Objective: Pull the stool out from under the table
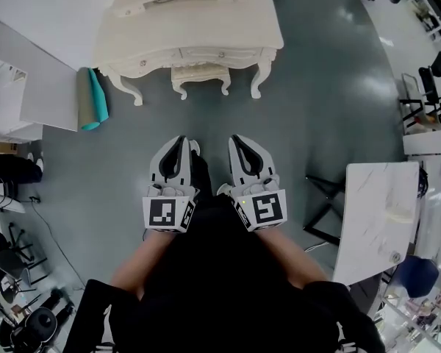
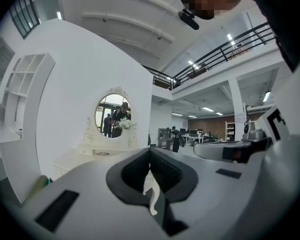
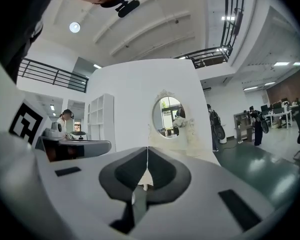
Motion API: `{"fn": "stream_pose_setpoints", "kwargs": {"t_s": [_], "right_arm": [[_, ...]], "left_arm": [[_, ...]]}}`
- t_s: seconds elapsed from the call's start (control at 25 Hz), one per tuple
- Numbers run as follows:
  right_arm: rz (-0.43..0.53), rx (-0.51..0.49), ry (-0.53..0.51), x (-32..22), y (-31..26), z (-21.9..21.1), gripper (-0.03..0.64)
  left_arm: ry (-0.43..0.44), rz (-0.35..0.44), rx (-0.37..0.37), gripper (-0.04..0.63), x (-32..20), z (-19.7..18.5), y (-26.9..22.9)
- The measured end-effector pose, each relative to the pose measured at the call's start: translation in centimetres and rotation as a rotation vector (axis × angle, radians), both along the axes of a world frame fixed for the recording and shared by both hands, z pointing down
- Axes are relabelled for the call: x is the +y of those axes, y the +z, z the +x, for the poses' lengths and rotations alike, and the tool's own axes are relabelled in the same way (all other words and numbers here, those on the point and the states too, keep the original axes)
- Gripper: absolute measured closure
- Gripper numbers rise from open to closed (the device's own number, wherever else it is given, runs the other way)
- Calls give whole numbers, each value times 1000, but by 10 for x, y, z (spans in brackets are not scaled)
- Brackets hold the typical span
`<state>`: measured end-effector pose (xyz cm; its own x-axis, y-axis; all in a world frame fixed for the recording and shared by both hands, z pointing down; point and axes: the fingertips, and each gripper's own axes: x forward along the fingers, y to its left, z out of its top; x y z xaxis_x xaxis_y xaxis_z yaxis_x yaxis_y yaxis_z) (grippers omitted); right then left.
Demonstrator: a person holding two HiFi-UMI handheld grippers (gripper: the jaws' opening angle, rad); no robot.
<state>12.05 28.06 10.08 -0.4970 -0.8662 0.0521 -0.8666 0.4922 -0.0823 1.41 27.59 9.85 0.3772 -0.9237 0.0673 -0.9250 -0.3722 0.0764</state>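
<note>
Left gripper [image 1: 179,140] and right gripper [image 1: 239,140] are held level before the person, jaws closed, nothing between them. The stool [image 1: 200,74] sits tucked under the white dressing table [image 1: 206,39], well apart from both. Judged step: approach. The next move calls for advancing and opening the jaws onto the seat edge.

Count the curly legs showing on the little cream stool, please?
2: the cream carved stool shows a left leg and a right leg. Back legs may hide under the cream dressing table.

Small cream stool [image 1: 200,74] with curved carved legs, upright, tucked partly under ornate cream bench [image 1: 228,20], between its front legs.
</note>
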Motion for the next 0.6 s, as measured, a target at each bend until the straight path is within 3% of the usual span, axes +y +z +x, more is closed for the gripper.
{"fn": "stream_pose_setpoints", "kwargs": {"t_s": [0.16, 0.6], "right_arm": [[-25, 18, -6, -15, 4, -4, 598], [-52, 67, -28, -94, 15, -38, 598]], "left_arm": [[-7, -17, 51, 581, -19, -8, 2], [-41, -49, 9, 581, -90, -53, 24]]}}
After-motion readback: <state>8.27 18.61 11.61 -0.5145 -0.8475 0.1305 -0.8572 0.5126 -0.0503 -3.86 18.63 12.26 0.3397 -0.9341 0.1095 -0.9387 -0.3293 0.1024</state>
